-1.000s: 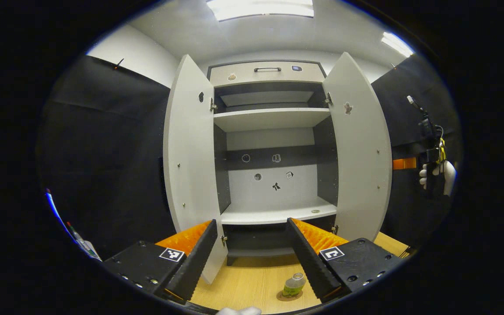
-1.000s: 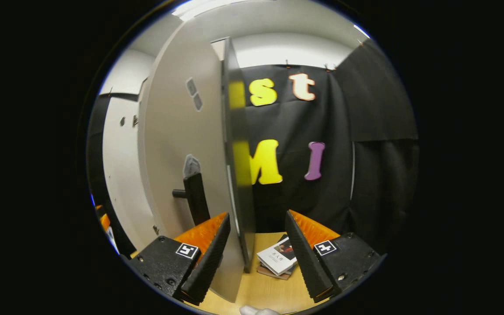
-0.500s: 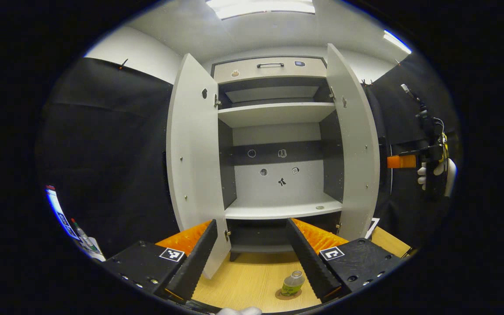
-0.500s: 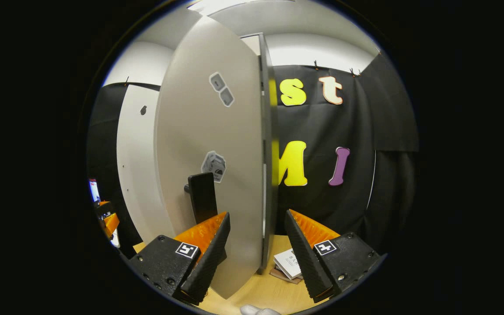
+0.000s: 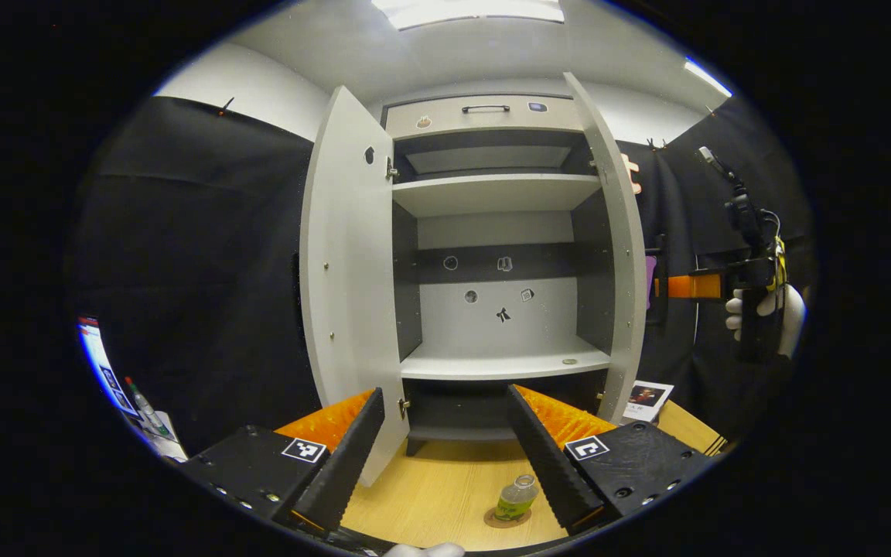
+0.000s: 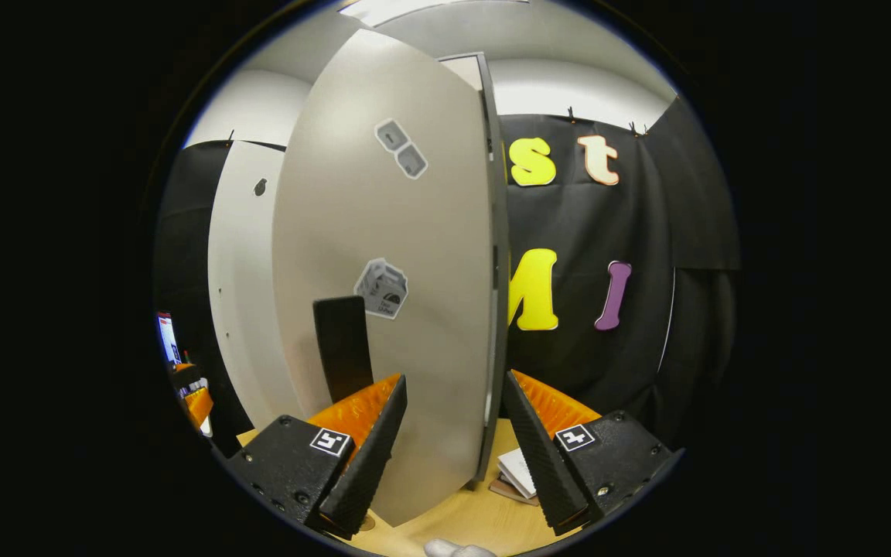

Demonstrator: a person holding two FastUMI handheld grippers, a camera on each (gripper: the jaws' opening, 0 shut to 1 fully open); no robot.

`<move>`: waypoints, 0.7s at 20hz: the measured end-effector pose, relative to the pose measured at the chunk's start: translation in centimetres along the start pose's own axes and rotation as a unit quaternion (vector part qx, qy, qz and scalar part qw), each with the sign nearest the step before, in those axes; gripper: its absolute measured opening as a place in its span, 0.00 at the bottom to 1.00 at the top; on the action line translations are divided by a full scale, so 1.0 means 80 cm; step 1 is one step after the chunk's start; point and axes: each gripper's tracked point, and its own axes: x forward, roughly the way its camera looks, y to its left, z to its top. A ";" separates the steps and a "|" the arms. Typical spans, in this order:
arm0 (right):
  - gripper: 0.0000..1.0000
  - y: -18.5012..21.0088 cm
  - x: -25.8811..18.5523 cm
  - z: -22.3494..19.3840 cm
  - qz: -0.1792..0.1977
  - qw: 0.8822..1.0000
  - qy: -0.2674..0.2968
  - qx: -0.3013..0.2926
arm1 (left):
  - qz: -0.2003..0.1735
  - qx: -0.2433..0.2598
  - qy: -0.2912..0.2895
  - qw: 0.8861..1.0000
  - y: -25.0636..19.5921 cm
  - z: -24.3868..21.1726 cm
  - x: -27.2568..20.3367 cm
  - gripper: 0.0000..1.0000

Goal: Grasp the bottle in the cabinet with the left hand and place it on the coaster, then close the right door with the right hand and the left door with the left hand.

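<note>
**A:** Right, start nearest you. Your left gripper [image 5: 442,452] has its jaws spread with nothing between them, hanging back from the cabinet [image 5: 492,232]. Just beyond its fingers, the bottle [image 5: 515,499] stands upright on the coaster [image 5: 509,519], out on the wooden tabletop [image 5: 445,495]. So that first part looks done.

**B:** And my right side?

**A:** Your right gripper [image 6: 453,441] is also spread wide, straddling the edge of the right door [image 6: 407,294] without pinching it; whether a finger actually touches the panel I cannot tell. Compared with a second ago, that door has swung a good way inward: from the left gripper view it now shows almost edge-on [image 5: 622,255], where before you saw its broad inner face. My reading is that the closing push is under way but not finished, since the shelves are open to view.

**B:** Count things for me.

**A:** One bottle, one coaster, two doors. The left door [image 5: 349,286] stands wide open, untouched. Two shelves [image 5: 503,363] inside, bare apart from one small round thing on the lower. One book [image 5: 646,396] lies past the right door's foot. Farther right, your hand [image 5: 759,317] holds the other gripper.
</note>
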 end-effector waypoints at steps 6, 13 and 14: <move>0.79 0.049 0.011 -0.030 0.033 0.999 0.016 -0.038 | 0.003 -0.001 0.000 1.000 0.012 -0.004 -0.010 0.96; 0.80 0.059 -0.012 -0.047 0.028 0.998 0.033 -0.042 | 0.006 -0.008 0.006 1.000 0.046 -0.012 -0.010 0.96; 0.80 0.060 -0.015 -0.048 0.024 0.998 0.034 -0.042 | 0.005 -0.008 0.006 1.000 0.052 -0.012 -0.008 0.96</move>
